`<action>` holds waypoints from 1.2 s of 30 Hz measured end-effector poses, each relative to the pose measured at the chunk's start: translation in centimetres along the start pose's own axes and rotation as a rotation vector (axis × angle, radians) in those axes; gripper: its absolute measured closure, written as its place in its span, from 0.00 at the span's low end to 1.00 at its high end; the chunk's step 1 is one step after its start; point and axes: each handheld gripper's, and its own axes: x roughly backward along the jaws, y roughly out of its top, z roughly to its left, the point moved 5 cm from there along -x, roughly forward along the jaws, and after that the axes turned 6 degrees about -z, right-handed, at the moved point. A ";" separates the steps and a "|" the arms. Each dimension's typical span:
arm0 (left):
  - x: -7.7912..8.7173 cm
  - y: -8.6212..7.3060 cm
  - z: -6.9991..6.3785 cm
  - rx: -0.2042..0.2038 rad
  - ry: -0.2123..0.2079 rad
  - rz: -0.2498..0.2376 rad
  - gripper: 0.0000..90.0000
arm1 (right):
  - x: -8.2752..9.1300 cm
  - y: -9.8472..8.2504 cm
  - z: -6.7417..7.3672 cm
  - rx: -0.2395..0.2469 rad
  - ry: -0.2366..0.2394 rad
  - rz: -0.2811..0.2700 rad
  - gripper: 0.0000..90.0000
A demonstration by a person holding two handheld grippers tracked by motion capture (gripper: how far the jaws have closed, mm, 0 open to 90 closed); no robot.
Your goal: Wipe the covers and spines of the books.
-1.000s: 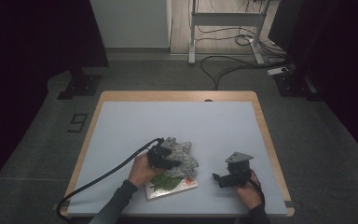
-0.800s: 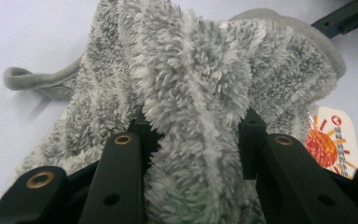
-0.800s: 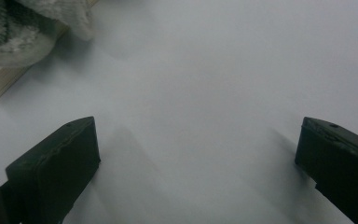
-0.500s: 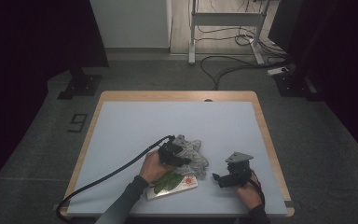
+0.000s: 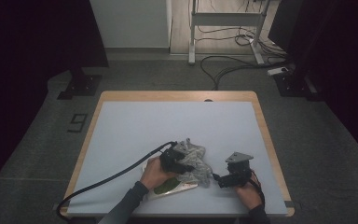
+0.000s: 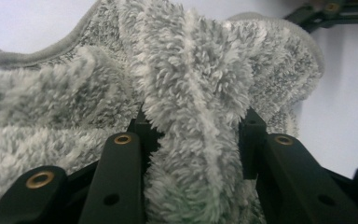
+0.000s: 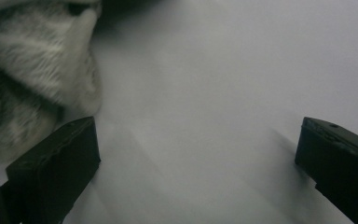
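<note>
On the pale desk (image 5: pixel 135 126), the left tool (image 6: pixel 191 135) clenches a fold of the grey fleece towel (image 5: pixel 196 161); just beside the towel, the right tool (image 7: pixel 198 144) rests released.

Far side of table (image 5: pixel 177 116) beyond both grippers: bare, wide free run. Grey fleece cloth (image 5: pixel 196 161) bunched between left gripper (image 5: pixel 182 164) and right gripper (image 5: pixel 223 179), blocking the direct line across; a fold fills the left one's jaws in the left gripper view (image 6: pixel 200 140). Green-and-white packet (image 5: pixel 172 186) lies under the left gripper, near edge. Right gripper (image 7: pixel 198 154): jaws apart over bare table, cloth edge (image 7: pixel 32 84) just off one jaw. Cable (image 5: pixel 112 179) trails back behind left gripper, crossing the near-left corner.
</note>
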 end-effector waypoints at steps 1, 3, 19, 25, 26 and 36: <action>0.0 0.0 -0.2 -0.003 -0.001 -0.002 0.69 | 0.0 0.0 0.0 0.000 0.000 0.000 0.00; 0.1 -0.1 -0.3 -0.012 0.002 0.001 0.69 | 0.0 0.0 0.0 0.001 0.000 0.000 0.00; 3.4 -3.3 0.5 0.035 -0.011 -0.020 0.69 | 0.0 0.0 0.0 0.006 0.000 -0.002 0.00; 4.7 -4.4 0.6 0.052 0.002 -0.022 0.69 | 0.0 0.0 0.0 0.005 0.000 -0.002 0.00; 4.9 -4.6 0.6 0.053 0.004 -0.021 0.69 | 0.0 0.0 0.0 0.006 0.001 -0.002 0.00; 6.8 -6.2 0.4 0.069 0.029 -0.021 0.69 | 0.0 0.0 0.0 0.006 0.000 -0.002 0.00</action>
